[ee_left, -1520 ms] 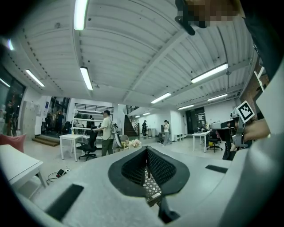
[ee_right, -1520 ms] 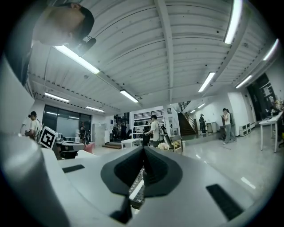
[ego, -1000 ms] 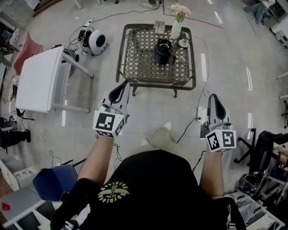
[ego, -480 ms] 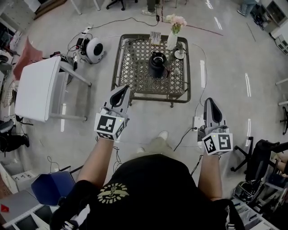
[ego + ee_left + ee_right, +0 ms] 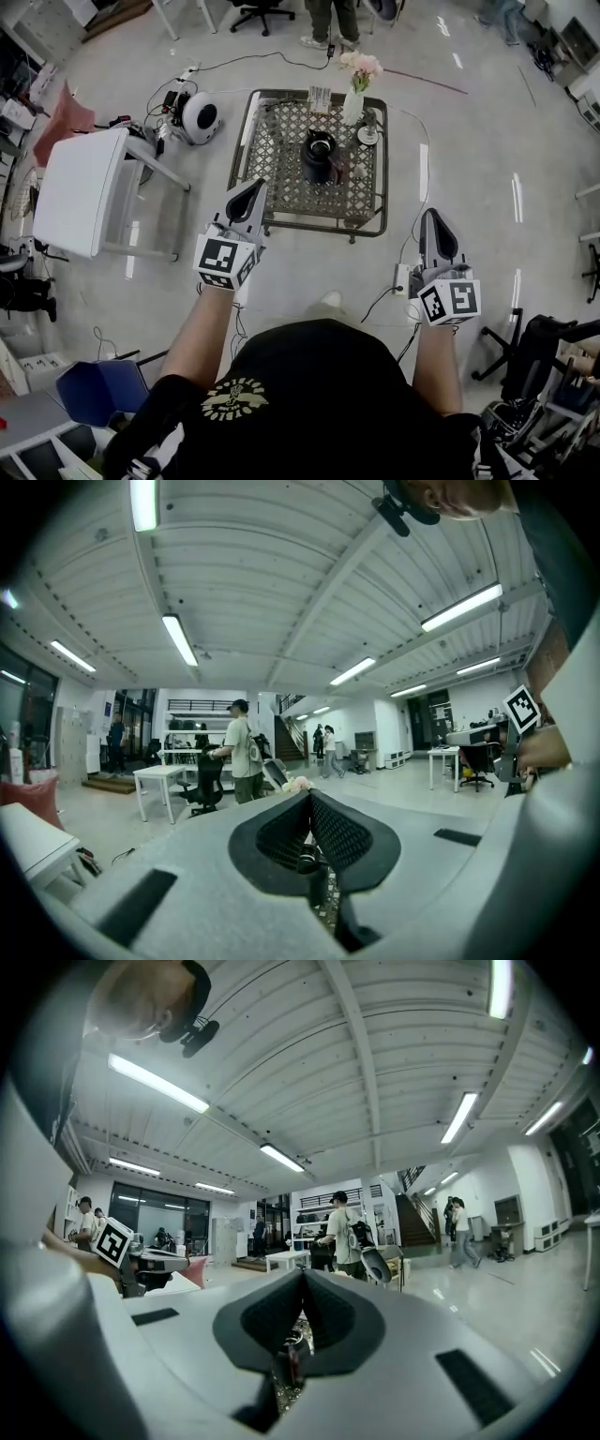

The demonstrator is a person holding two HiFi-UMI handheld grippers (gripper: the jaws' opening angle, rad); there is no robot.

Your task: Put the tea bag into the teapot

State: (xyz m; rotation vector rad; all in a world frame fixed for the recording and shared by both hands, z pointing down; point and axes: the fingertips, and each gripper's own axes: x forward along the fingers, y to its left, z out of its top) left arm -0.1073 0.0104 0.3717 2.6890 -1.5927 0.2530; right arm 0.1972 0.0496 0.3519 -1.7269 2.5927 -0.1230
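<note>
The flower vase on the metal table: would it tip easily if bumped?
Probably tippy: the vase looks tall and narrow, with pink flowers spreading above its mouth, so weight likely sits high. The table top is open lattice, which may give its base uneven footing. It looks pale, perhaps ceramic or glass, so likely breakable.

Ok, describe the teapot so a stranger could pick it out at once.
Find the low metal table with the lattice top, in the open floor ahead of the person. The teapot stands near the middle of that top. It is the only dark, squat pot there; the vase beyond it is pale, slim and holds pink flowers.
</note>
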